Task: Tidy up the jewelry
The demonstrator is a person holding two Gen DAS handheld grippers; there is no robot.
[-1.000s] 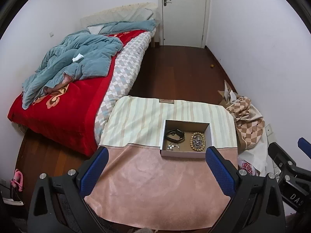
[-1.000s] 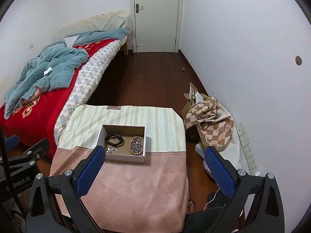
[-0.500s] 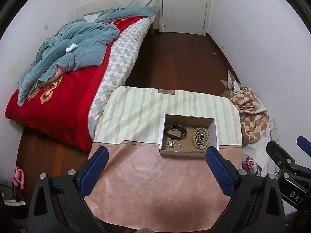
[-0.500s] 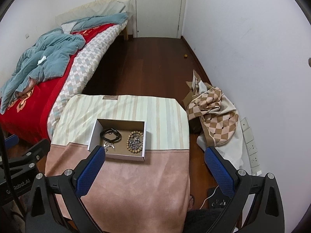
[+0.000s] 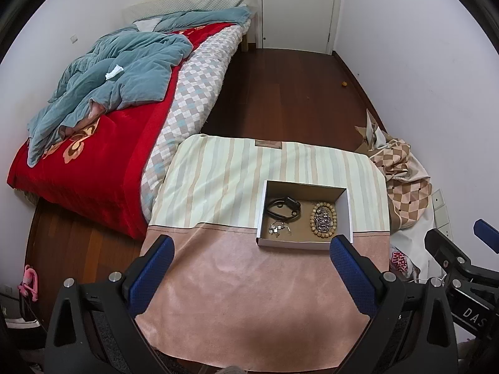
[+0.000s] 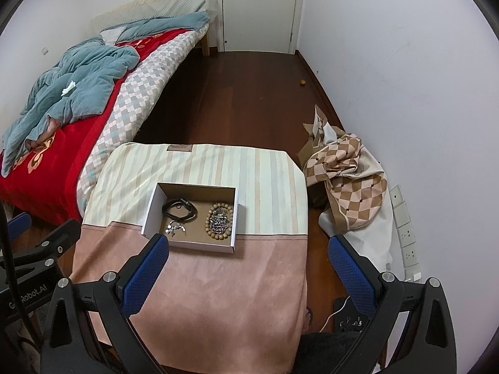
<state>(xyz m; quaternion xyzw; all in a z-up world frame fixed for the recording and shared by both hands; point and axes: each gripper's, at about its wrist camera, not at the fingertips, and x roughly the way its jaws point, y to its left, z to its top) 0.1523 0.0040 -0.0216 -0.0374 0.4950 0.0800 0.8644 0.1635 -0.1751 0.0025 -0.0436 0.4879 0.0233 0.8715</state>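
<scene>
1. A shallow cardboard box [image 5: 304, 241] sits on a cloth-covered worktop [image 5: 249, 296], where the striped and pink fabric meet.
2. Inside lie a black band [image 5: 283, 207], a small silver piece [image 5: 279, 228] and a wooden bead bracelet [image 5: 323, 219].
3. The left claw [image 5: 252, 275] and right claw [image 6: 248, 275] hover wide open, holding nothing, short of the box.

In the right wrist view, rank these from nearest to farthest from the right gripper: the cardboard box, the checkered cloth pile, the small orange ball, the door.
1. cardboard box, on the covered table, just ahead and left of the right gripper.
2. checkered cloth pile, on the floor at right.
3. small orange ball, by the right wall.
4. door, at the far end.
</scene>
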